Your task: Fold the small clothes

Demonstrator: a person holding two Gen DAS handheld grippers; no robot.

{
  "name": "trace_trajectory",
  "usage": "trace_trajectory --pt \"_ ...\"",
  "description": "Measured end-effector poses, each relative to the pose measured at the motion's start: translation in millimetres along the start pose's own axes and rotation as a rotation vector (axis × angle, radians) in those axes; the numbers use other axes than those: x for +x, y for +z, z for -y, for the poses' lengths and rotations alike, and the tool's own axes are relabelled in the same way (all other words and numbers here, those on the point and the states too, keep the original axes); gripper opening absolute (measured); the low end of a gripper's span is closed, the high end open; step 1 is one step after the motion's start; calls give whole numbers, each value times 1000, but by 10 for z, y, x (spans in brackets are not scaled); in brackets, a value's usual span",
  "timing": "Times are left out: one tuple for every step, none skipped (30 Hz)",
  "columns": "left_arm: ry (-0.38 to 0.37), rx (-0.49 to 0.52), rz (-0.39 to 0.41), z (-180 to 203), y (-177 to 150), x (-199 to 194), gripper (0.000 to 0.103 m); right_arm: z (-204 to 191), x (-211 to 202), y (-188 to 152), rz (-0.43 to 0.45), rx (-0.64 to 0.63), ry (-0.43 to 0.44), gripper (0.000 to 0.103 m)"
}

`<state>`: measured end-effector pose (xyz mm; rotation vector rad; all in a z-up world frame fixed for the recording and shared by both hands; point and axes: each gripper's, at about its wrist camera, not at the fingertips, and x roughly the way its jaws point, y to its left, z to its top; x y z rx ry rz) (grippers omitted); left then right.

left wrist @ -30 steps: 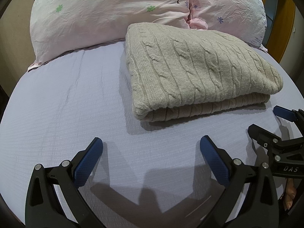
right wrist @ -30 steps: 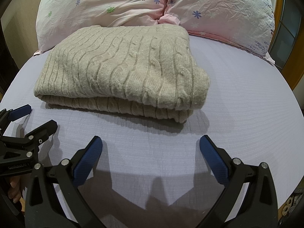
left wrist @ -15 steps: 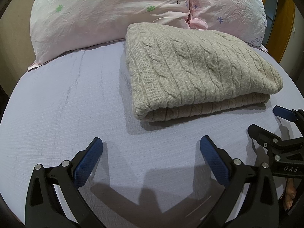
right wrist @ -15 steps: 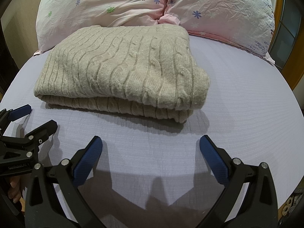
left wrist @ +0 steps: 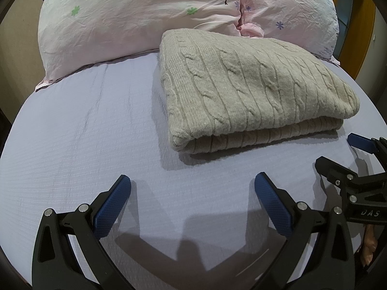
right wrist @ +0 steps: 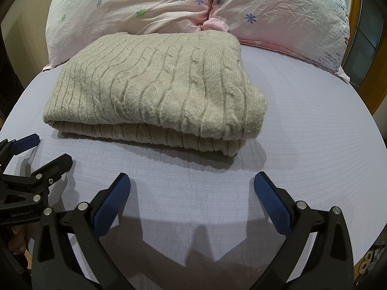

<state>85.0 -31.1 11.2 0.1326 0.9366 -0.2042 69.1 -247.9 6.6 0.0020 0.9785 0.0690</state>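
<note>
With the beige cable-knit sweater (left wrist: 254, 89) already lying folded in a thick double layer on the bed (left wrist: 79, 130), its far edge touching the pink floral pillows (left wrist: 135, 17), I judge the folding is about done here. It sits square and flat in the middle of the sheet, fold edge facing me, probably so the stack holds its shape. My left tongs (left wrist: 192, 200) hang released, blue pads (left wrist: 112, 209) spread wide, nothing between them, hovering over bare sheet just near of the sweater's left corner. My right tongs (right wrist: 192, 200) are released too, pads (right wrist: 273, 205) wide apart, empty, near the sweater's right end. Both point forward and slightly down at the bed, level with each other, side by side; each peeks into the other's view at the edge. Neither touches the knit. I read this as a backed-off rest pose: both held low and clear so the soft pile isn't dragged
</note>
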Motion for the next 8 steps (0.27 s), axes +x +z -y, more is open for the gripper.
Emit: trace_trajectory --pt "-1 0 0 2 6 5 102 -1 3 5 0 0 0 101" --pt "0 0 -1 5 3 3 102 -1 4 7 0 0 0 101" --pt "0 -1 -1 5 2 2 102 -1 4 8 0 0 0 101" --pt "1 -2 0 5 -3 0 102 1 0 0 0 0 0 101" --pt "0 -1 0 5 -7 -2 102 -1 4 7 0 0 0 101" --pt "0 -1 0 6 -6 -2 102 1 0 0 0 -1 0 101" --pt "0 -1 0 5 -6 -2 102 -1 3 5 0 0 0 101" --pt "0 -1 0 5 -6 -1 102 -2 4 7 0 0 0 101"
